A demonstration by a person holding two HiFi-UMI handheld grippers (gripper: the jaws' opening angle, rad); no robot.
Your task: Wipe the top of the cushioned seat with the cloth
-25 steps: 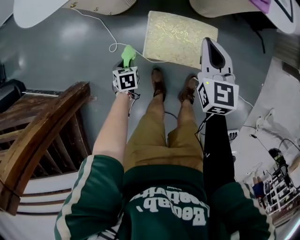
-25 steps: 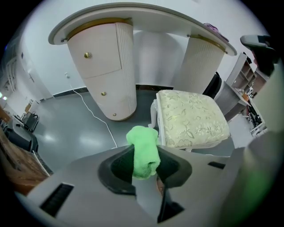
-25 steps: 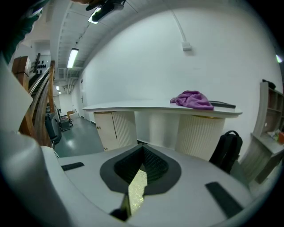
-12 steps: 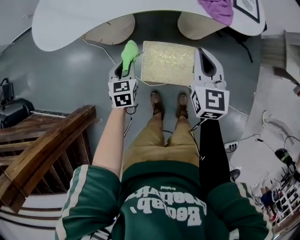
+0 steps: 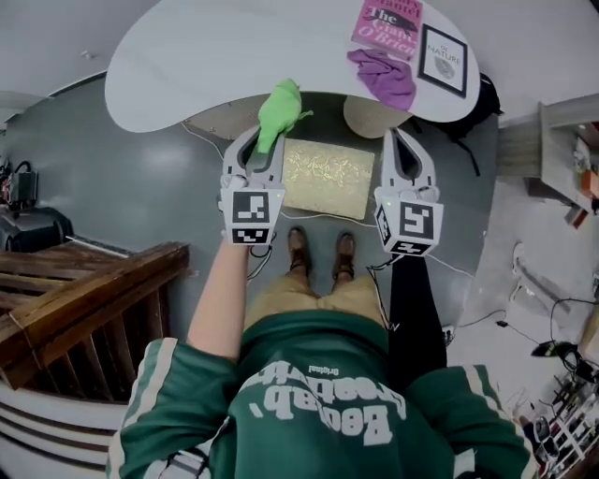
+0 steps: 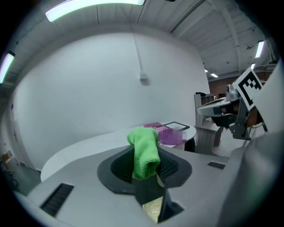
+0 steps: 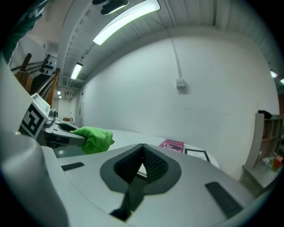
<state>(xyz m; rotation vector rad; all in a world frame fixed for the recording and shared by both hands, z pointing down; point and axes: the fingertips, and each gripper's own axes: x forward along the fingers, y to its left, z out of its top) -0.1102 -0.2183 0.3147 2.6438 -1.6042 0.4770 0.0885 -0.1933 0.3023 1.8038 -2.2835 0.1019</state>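
The cushioned seat (image 5: 323, 176) has a gold patterned top and stands on the floor just past the person's shoes, under the edge of a white table. My left gripper (image 5: 266, 142) is shut on a green cloth (image 5: 279, 106), held in the air over the seat's left edge. In the left gripper view the cloth (image 6: 144, 151) sticks up from the closed jaws (image 6: 147, 178), and a sliver of the seat (image 6: 153, 209) shows below. My right gripper (image 5: 404, 140) hovers over the seat's right edge, shut with nothing in it (image 7: 141, 166). The cloth (image 7: 93, 138) shows at its left.
The white table (image 5: 187, 56) carries a pink book (image 5: 388, 21), a purple cloth (image 5: 384, 75) and a framed picture (image 5: 443, 61). A wooden stair rail (image 5: 84, 299) stands at the left. A white cable (image 5: 201, 140) runs along the grey floor.
Both grippers have lifted and moved forward from beside the shoes to either side of the seat. The view has swung so the table and its things now show.
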